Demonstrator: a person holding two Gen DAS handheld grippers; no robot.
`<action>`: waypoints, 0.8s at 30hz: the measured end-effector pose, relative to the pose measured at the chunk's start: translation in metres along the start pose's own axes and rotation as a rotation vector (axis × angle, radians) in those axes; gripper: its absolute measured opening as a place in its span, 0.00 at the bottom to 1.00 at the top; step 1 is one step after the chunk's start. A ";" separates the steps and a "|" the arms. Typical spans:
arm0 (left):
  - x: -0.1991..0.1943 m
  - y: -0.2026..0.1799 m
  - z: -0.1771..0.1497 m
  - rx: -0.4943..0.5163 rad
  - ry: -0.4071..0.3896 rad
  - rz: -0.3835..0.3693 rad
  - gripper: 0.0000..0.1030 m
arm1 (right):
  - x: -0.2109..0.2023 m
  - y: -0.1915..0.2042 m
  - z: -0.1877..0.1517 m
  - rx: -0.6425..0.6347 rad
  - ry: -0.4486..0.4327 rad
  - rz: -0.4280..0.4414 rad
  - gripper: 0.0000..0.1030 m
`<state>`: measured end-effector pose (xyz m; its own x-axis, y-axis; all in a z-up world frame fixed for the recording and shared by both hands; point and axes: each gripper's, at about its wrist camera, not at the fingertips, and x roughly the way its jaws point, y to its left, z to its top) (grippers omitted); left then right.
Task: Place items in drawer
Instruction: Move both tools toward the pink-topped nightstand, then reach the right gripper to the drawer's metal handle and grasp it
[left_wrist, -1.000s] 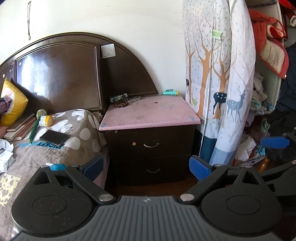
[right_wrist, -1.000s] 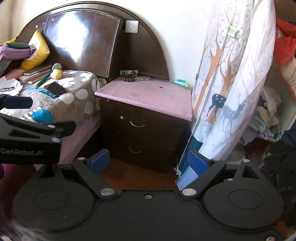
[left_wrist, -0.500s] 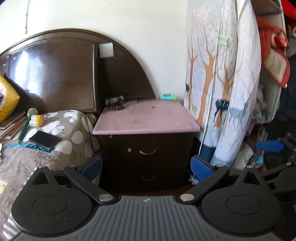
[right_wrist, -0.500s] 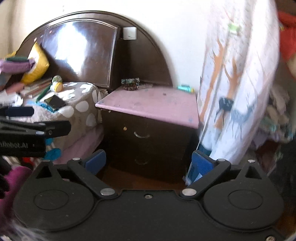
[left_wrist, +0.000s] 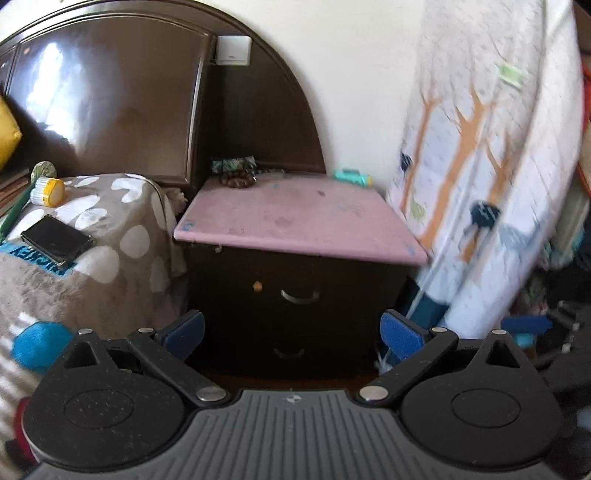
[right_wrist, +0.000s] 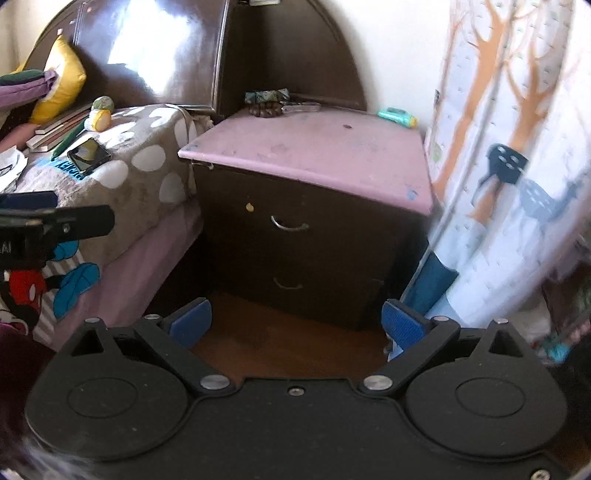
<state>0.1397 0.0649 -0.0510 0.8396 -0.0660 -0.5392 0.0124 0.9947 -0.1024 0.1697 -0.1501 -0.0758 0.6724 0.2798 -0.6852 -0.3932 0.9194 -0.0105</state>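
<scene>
A: Well, starting closest in — the left gripper (left_wrist: 291, 330) is hanging with its blue-padded fingers (left_wrist: 400, 332) spread wide apart, gripping nothing. The right gripper (right_wrist: 295, 321) is doing the same, its fingers (right_wrist: 402, 325) standing apart and empty over the brown floor (right_wrist: 280, 336).

B: And what is sitting just beyond the fingertips?

A: The dark nightstand (left_wrist: 295, 295) is filling the gap between both pairs of fingers. Its top drawer (right_wrist: 291, 218) is sitting shut, the curved metal handle (right_wrist: 289, 225) showing ahead of and above the fingertips; the lower drawer (right_wrist: 288, 284) is lying shut too, nearer the pads.

B: Where are the items lying?

A: Farther out, at the back edge of the pink top (left_wrist: 295, 221) — a beaded bracelet (left_wrist: 236, 180) is lying beside a patterned pouch (left_wrist: 233, 163), slightly left of the line between the fingers, and a teal object (left_wrist: 351, 178) is resting at the back right corner.

B: Anything off to the sides?

A: Left of the left-hand finger, a spotted blanket (left_wrist: 92, 229) is covering the bed, with a phone (left_wrist: 55, 242) lying on it and a yellow-capped container (left_wrist: 47, 191) behind. Right of the right-hand finger, a tree-and-deer curtain (right_wrist: 509, 147) is hanging, blurred. Farthest back, the dark headboard (left_wrist: 110, 92) is standing against the wall.
</scene>
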 end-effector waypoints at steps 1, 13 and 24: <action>0.008 0.003 0.002 0.000 -0.002 -0.002 0.99 | 0.006 0.001 0.001 -0.019 -0.009 0.002 0.96; 0.098 0.029 0.026 0.011 -0.016 -0.027 0.99 | 0.086 -0.002 0.029 -0.301 -0.104 -0.017 1.00; 0.154 0.055 0.010 -0.007 0.016 -0.001 0.99 | 0.159 0.001 0.058 -0.345 -0.050 -0.020 0.97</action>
<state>0.2750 0.1099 -0.1306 0.8308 -0.0683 -0.5524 0.0096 0.9940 -0.1085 0.3123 -0.0885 -0.1425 0.7089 0.2836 -0.6458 -0.5623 0.7799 -0.2748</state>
